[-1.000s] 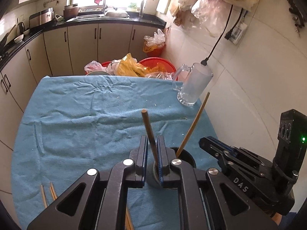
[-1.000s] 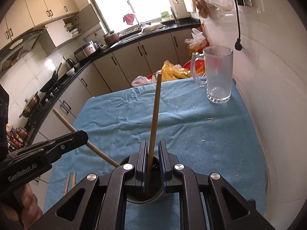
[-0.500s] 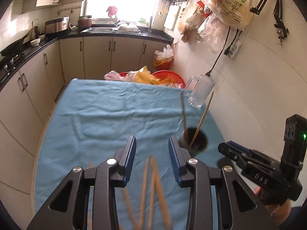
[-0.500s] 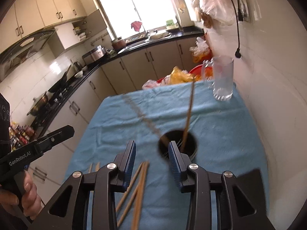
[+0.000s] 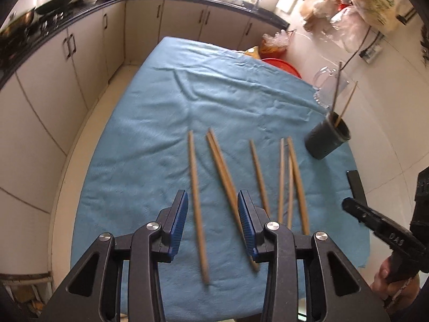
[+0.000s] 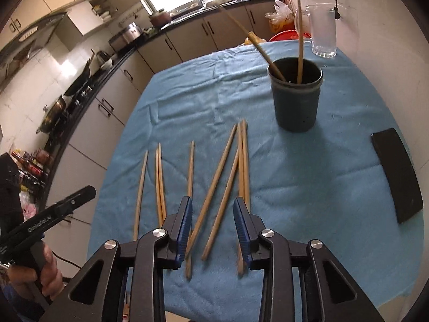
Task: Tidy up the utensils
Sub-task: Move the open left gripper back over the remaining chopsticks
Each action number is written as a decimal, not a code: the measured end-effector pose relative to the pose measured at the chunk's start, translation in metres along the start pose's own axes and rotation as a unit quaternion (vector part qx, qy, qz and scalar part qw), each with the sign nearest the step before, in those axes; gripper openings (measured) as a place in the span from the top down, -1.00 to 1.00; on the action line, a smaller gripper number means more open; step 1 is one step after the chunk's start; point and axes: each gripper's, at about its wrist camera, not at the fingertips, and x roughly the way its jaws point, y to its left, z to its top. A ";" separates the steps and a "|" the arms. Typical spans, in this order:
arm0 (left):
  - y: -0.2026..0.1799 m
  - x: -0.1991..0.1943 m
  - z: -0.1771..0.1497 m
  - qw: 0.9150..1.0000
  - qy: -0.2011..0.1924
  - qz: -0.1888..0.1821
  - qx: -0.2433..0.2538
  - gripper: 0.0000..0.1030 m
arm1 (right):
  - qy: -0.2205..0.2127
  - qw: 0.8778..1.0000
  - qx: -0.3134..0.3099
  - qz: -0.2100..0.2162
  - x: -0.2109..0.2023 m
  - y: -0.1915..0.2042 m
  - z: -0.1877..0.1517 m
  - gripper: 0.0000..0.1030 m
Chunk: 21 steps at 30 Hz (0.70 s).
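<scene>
While both spread, chopsticks (image 6: 214, 187) below right gripper (image 6: 211, 228), left gripper (image 5: 211, 225).

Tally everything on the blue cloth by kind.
Chopsticks lying on the cloth: 8
Chopsticks standing in the dark cup: 2
Dark cup: 1
Glass mug: 1
Black flat slab: 1
Total: 13

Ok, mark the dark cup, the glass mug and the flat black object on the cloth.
dark cup (image 6: 296, 107): right wrist view, front of its outer wall.
glass mug (image 6: 323, 33): right wrist view, middle of its clear body.
flat black object (image 6: 396, 171): right wrist view, centre of its top face.
</scene>
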 end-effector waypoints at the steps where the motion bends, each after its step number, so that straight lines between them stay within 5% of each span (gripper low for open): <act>1: 0.004 0.001 -0.001 1.000 0.001 0.005 -0.003 0.29 | -0.002 1.000 -0.003 -0.001 0.000 0.003 0.000 0.34; 8: 0.023 0.007 0.004 0.998 0.017 0.024 -0.050 0.29 | -0.010 1.000 -0.029 -0.006 0.009 0.007 0.020 0.34; 14: 0.024 0.027 0.006 0.996 0.044 0.031 -0.066 0.29 | 0.031 0.998 -0.049 -0.022 0.034 -0.008 0.038 0.36; 18: 0.022 0.035 0.007 0.995 0.051 0.040 -0.073 0.29 | 0.059 0.995 -0.077 -0.028 0.062 -0.013 0.043 0.74; 21: 0.020 0.036 0.007 0.995 0.053 0.042 -0.070 0.29 | 0.070 0.993 -0.089 -0.027 0.078 -0.013 0.045 0.82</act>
